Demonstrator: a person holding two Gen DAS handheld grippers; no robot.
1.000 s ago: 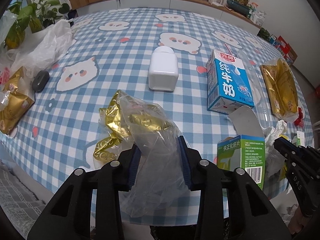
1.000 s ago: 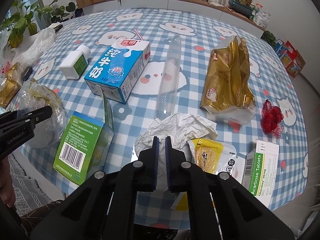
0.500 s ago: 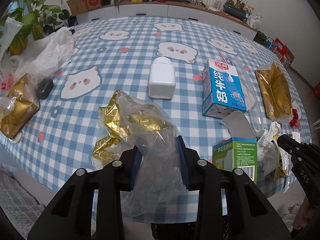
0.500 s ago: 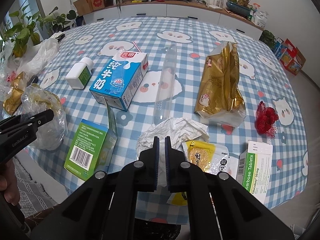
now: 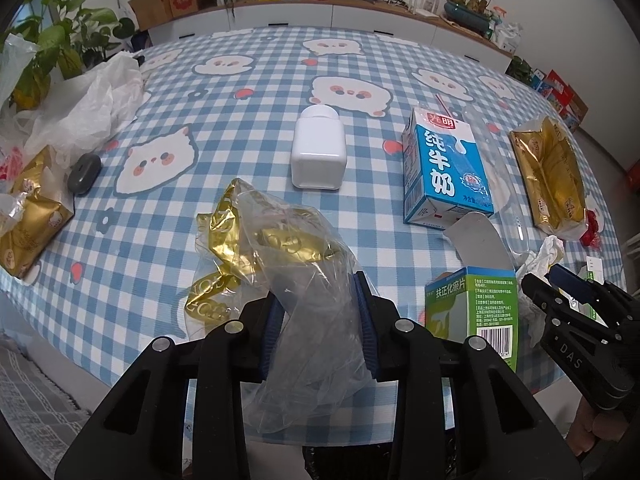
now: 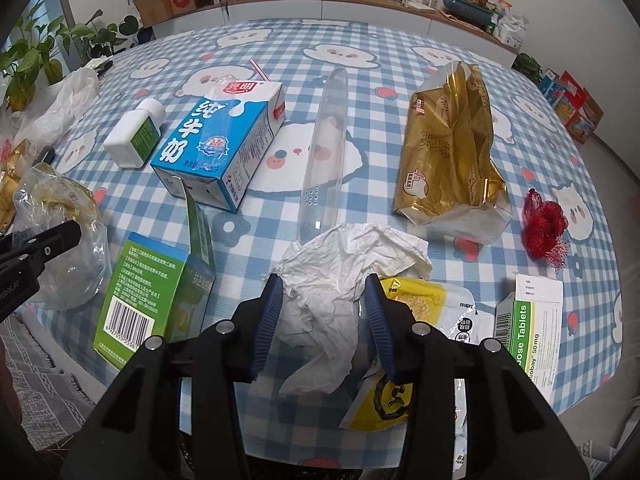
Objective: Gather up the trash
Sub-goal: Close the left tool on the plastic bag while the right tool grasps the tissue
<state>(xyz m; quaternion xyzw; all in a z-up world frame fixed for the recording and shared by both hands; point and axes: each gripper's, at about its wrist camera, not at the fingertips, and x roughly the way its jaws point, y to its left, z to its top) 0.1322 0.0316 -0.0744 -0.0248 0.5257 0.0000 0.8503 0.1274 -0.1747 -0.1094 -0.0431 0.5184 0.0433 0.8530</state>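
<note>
On the checked worktop (image 5: 256,92), the left hand-held gripper (image 5: 318,326) clamps a clear bag (image 5: 308,304) of gold wrappers, while the right hand-held gripper (image 6: 325,322) is opening, jaws apart around a crumpled tissue (image 6: 340,276), beside a box (image 6: 528,332) reading "Tablets".

The right gripper (image 6: 325,320) jaws, shut before, are opening around the tissue (image 6: 344,276).

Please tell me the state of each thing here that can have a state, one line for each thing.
Left gripper: shut on the clear plastic bag.
Right gripper: jaws opening, crumpled tissue between them.
Green box: flap open.
Milk carton: lying flat.
White bottle: lying, capped.
Gold bag: lying, crumpled.
</note>
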